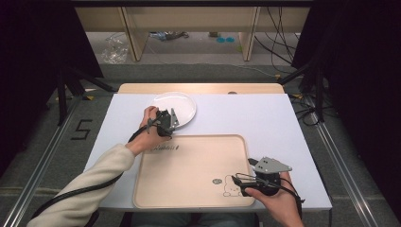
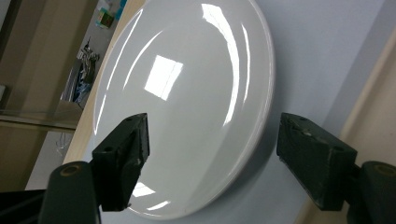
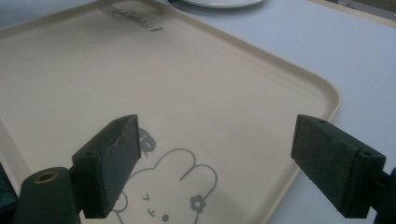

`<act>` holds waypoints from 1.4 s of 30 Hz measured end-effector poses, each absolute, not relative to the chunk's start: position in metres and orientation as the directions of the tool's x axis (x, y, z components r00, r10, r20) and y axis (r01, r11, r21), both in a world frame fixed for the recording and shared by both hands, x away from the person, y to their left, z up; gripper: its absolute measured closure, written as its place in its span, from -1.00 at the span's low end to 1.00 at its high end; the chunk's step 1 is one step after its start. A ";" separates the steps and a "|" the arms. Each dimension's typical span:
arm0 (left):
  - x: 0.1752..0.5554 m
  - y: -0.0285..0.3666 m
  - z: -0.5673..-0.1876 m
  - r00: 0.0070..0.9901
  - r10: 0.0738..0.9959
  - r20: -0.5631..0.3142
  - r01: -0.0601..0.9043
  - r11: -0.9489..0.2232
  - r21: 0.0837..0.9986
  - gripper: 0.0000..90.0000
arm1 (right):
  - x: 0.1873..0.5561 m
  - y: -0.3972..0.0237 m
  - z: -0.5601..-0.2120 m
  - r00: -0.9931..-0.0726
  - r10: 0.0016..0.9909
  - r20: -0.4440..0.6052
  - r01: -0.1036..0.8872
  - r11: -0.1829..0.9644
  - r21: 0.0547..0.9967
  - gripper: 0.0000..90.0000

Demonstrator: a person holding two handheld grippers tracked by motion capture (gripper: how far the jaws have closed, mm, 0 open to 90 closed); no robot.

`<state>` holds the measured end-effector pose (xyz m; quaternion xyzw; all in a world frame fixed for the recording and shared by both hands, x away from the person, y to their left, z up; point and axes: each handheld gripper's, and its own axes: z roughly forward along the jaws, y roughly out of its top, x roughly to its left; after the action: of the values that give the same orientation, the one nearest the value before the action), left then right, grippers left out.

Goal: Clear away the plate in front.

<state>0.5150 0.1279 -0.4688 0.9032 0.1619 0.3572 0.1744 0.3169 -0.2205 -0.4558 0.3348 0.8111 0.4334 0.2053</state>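
A white round plate (image 1: 176, 107) lies on the pale tabletop behind a beige tray (image 1: 189, 161). My left gripper (image 1: 166, 122) hovers at the plate's near edge, open; in the left gripper view its jaws stand wide apart on either side of the plate's rim (image 2: 252, 154), one over the plate (image 2: 187, 93), one over the table. My right gripper (image 1: 246, 182) is open over the tray's near right corner, above a rabbit drawing (image 3: 173, 186). The tray (image 3: 116, 84) holds nothing.
The white table cover (image 1: 265, 118) has bare room to the right of the plate and tray. A wooden strip (image 1: 203, 88) edges the far side. Black curtains and metal rails flank the table; shelving legs and cables stand beyond.
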 end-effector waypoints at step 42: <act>0.524 0.124 -0.482 0.750 0.322 0.577 0.140 -0.931 0.338 0.40 | 0.316 -0.221 -0.456 -0.694 0.719 -0.038 0.371 0.403 0.836 -0.62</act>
<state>0.5239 0.1237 -0.4823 0.9252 0.1248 0.3306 0.1382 0.3157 -0.2208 -0.4557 0.3354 0.8129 0.4314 0.2015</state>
